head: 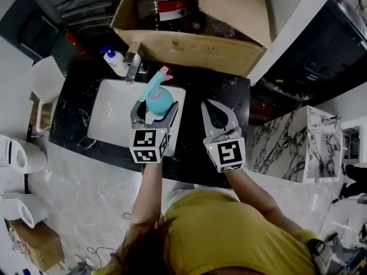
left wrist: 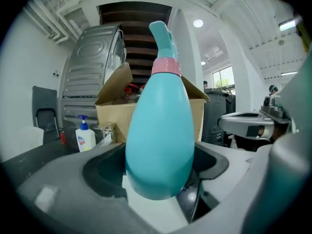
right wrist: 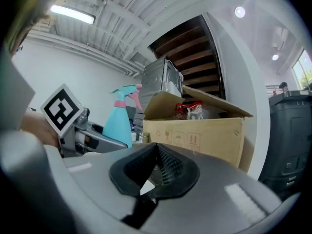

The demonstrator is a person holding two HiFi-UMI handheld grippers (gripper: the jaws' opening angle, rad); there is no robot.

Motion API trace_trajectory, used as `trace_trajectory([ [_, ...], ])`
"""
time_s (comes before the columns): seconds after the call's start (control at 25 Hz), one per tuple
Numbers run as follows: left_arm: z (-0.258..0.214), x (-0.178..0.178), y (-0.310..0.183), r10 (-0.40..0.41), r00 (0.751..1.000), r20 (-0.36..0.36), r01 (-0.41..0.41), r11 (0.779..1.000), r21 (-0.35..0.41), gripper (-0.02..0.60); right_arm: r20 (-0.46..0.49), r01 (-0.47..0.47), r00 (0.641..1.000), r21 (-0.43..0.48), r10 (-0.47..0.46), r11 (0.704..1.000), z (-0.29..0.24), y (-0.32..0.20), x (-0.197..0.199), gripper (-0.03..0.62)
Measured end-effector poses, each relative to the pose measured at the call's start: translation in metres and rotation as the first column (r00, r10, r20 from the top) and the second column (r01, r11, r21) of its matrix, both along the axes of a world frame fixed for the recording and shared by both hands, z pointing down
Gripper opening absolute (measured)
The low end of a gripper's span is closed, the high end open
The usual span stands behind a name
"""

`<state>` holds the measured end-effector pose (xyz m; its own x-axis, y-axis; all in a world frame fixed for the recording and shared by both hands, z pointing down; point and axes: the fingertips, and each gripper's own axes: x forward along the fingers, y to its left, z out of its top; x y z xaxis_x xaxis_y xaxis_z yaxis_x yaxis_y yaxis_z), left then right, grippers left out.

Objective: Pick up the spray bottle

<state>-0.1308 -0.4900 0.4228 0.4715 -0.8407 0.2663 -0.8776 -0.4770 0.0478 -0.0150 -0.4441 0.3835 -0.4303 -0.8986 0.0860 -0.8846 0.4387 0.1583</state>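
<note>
A turquoise spray bottle [head: 159, 101] with a pink collar and turquoise trigger head is held upright over the white sink [head: 112, 113]. My left gripper [head: 155, 104] is shut on its round lower body. In the left gripper view the spray bottle [left wrist: 161, 130] fills the middle, with the left gripper [left wrist: 158, 177] pressing on both sides of its base. My right gripper [head: 206, 103] hovers over the dark marble counter [head: 223, 96] just right of the sink, jaws together and empty. In the right gripper view the right gripper [right wrist: 157, 149] is shut, and the spray bottle [right wrist: 119, 126] shows at left.
A large open cardboard box [head: 189, 44] stands behind the sink. A white pump soap bottle [head: 114, 59] and a chrome faucet [head: 133, 63] sit at the sink's back edge. A marble-patterned cabinet [head: 287, 145] is to the right. Low white fixtures [head: 17, 153] stand at far left.
</note>
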Motion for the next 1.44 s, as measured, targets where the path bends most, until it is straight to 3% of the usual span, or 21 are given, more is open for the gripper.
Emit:
trace_trajectory([
  [0.28, -0.049, 0.000, 0.042, -0.057, 0.998, -0.039, 0.060, 0.995, 0.079, 0.413, 0.001, -0.055, 0.999, 0.029, 0.055, 0.998, -0.024, 0.029, 0.031, 0.000],
  [0.44, -0.064, 0.006, 0.059, -0.062, 0.998, -0.017, 0.063, 0.992, 0.106, 0.413, 0.016, -0.076, 0.997, 0.039, 0.075, 0.996, -0.032, 0.043, 0.043, 0.000],
  [1.44, -0.070, 0.018, 0.091, -0.037, 0.999, 0.001, 0.036, 0.991, 0.126, 0.414, 0.023, -0.051, 0.998, 0.042, 0.050, 0.998, -0.036, 0.072, 0.039, 0.000],
])
